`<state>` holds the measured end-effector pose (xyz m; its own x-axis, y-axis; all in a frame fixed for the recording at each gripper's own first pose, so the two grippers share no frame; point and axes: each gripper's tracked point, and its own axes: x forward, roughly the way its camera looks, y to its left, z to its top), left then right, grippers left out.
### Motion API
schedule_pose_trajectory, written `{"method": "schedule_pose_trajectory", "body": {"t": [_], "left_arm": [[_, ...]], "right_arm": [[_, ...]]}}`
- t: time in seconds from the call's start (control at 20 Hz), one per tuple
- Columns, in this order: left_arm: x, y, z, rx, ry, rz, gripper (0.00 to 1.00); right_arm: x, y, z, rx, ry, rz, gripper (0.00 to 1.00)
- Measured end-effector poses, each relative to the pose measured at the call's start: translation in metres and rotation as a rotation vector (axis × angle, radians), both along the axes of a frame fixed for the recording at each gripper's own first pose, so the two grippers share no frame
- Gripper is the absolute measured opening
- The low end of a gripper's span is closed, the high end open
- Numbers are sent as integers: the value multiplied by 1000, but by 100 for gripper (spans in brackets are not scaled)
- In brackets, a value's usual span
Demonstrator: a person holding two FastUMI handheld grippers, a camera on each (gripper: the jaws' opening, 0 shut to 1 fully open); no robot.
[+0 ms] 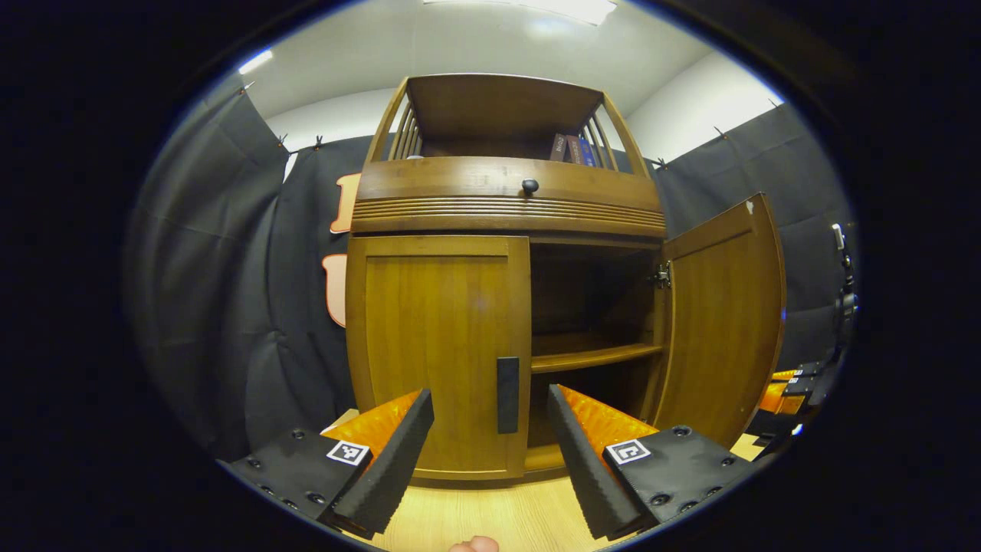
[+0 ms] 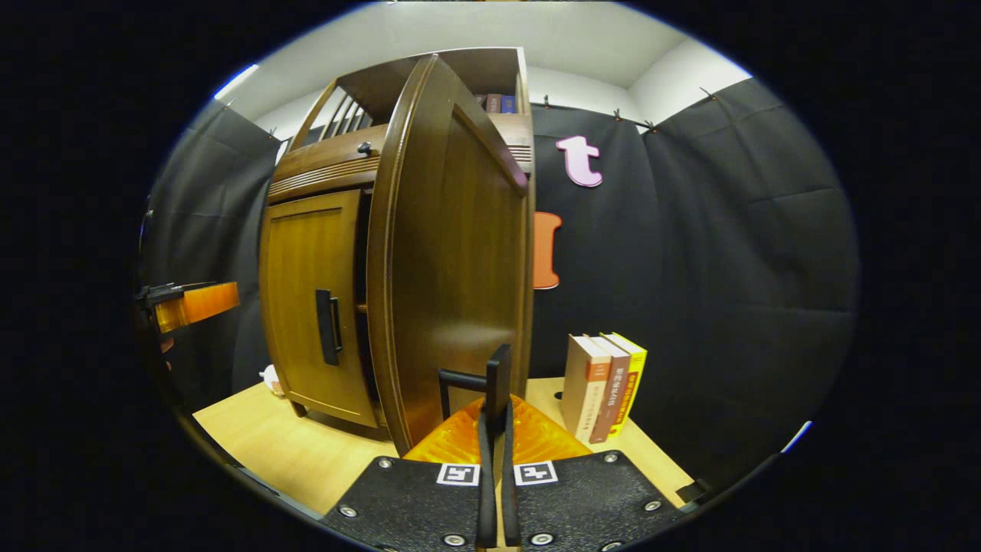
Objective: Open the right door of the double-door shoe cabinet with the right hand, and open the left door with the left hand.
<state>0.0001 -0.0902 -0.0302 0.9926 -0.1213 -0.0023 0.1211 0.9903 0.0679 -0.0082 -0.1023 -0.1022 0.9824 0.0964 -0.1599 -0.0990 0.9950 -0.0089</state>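
Observation:
The wooden shoe cabinet (image 1: 506, 203) stands in front of me on a light wooden floor. Its left door (image 1: 437, 337) is closed, with a dark upright handle (image 1: 507, 395) at its inner edge. My left gripper (image 1: 490, 402) is open, its fingertips on either side of that handle and a little short of it. The right door (image 1: 724, 322) is swung out wide, baring an inner shelf (image 1: 594, 354). In the right gripper view the right door (image 2: 452, 268) stands edge-on, and my right gripper (image 2: 495, 410) is shut on its handle (image 2: 498, 372). The left door's handle (image 2: 328, 326) shows further back.
Three upright books (image 2: 605, 383) stand on the floor to the right of the open door. More books (image 1: 573, 148) sit on the cabinet's top shelf, above a drawer with a round knob (image 1: 529, 185). Black cloth walls close in on all sides.

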Motion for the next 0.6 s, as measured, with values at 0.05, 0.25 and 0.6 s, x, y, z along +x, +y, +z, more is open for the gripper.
{"method": "schedule_pose_trajectory", "body": {"t": [0.05,0.25,0.6], "left_arm": [[-1,-3,-1,-1,0,-6,96],[-3,-14,-2,6,-1,-17,95],[-4,-15,-3,-5,2,17,94]], "right_arm": [[0,-13,1,-1,0,-18,1],[0,-35,3,34,1,-6,0],[3,-61,4,65,-17,94,4]]}}
